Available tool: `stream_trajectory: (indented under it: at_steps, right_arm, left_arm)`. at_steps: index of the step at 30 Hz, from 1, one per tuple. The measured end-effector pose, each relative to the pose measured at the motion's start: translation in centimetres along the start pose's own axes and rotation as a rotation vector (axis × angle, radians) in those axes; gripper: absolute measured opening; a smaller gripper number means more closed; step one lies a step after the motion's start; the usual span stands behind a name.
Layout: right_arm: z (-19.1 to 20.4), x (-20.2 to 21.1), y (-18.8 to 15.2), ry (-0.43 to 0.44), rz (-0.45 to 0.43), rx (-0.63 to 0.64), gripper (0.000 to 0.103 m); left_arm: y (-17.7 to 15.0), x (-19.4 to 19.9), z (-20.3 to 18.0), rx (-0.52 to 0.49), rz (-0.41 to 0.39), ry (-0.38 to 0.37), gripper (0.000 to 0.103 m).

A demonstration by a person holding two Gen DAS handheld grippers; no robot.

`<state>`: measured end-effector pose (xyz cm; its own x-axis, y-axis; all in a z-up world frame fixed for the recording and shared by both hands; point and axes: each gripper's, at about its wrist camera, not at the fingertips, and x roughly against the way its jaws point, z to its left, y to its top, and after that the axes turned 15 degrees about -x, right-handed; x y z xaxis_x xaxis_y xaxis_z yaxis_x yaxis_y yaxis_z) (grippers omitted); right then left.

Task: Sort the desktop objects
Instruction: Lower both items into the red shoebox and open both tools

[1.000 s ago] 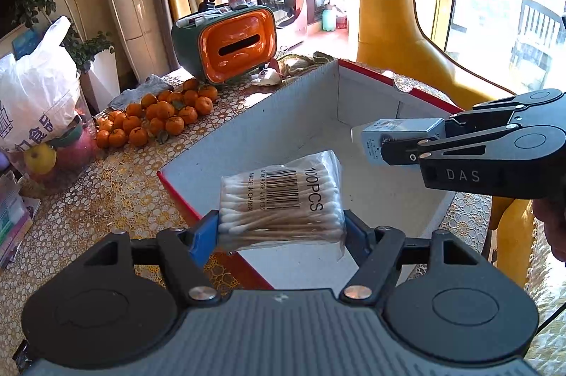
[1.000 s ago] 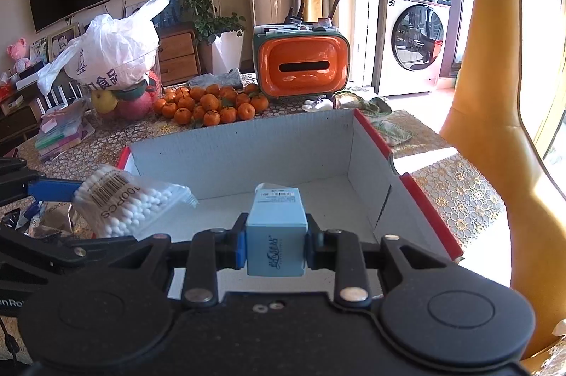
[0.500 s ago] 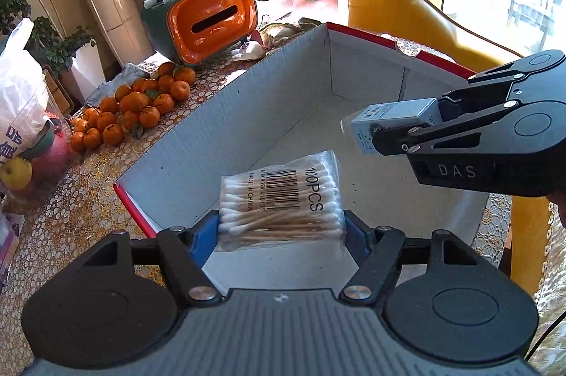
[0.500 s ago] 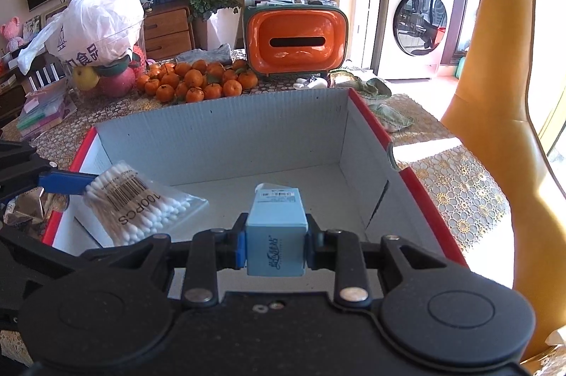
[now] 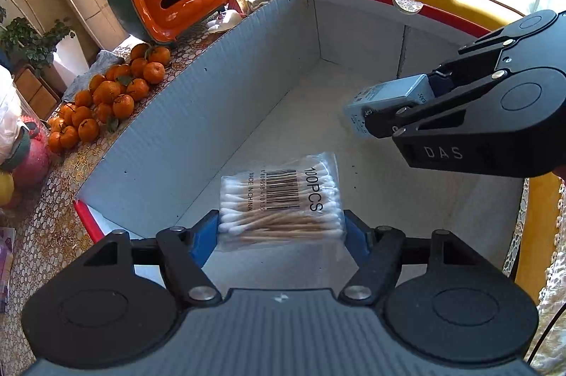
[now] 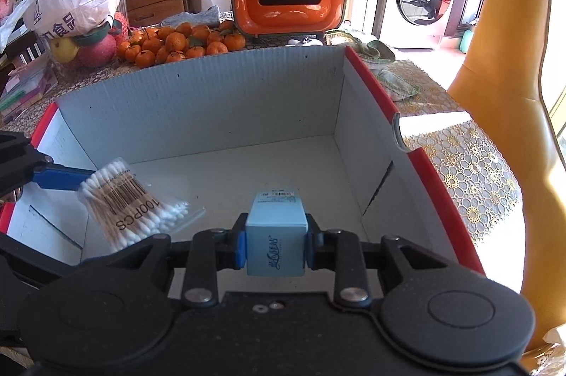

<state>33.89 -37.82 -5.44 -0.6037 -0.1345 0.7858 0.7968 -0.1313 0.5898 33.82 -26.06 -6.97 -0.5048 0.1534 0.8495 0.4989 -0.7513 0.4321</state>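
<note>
My left gripper is shut on a clear bag of cotton swabs and holds it inside the open white cardboard box with red edges, above its floor. The bag also shows in the right wrist view. My right gripper is shut on a small light-blue carton and holds it over the box's floor. In the left wrist view the right gripper and the carton are at the right, over the box.
An orange tissue holder stands behind the box. A heap of mandarins lies at its back left, beside a white plastic bag and apples. A yellow chair is at the right. The patterned tablecloth covers the table.
Both grippers have moved forward and down into the box, each still holding its item. The swab bag is now lower, near the box floor.
</note>
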Motion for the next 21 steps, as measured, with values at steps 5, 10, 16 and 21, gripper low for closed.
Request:
stream_trajectory:
  at_steps: [5,10,16,21]
  right_arm:
    - [0.5,-0.4,0.3,-0.009,0.06,0.037,0.029]
    - [0.7,-1.0,0.5,-0.022,0.128,0.062,0.029]
    - [0.7,-1.4,0.6,-0.031,0.178,0.066,0.029]
    - [0.8,-1.6,0.8,-0.036,0.199,0.071,0.03]
  left_arm:
    - [0.1,-0.9,0.3,0.0,0.072,-0.056,0.072]
    - [0.4,-1.5,0.1,-0.029,0.116,-0.079,0.072]
    - [0.4,-2.2,0.3,-0.03,0.162,-0.125,0.072]
    - [0.5,-2.8,0.5,-0.031,0.206,-0.154,0.072]
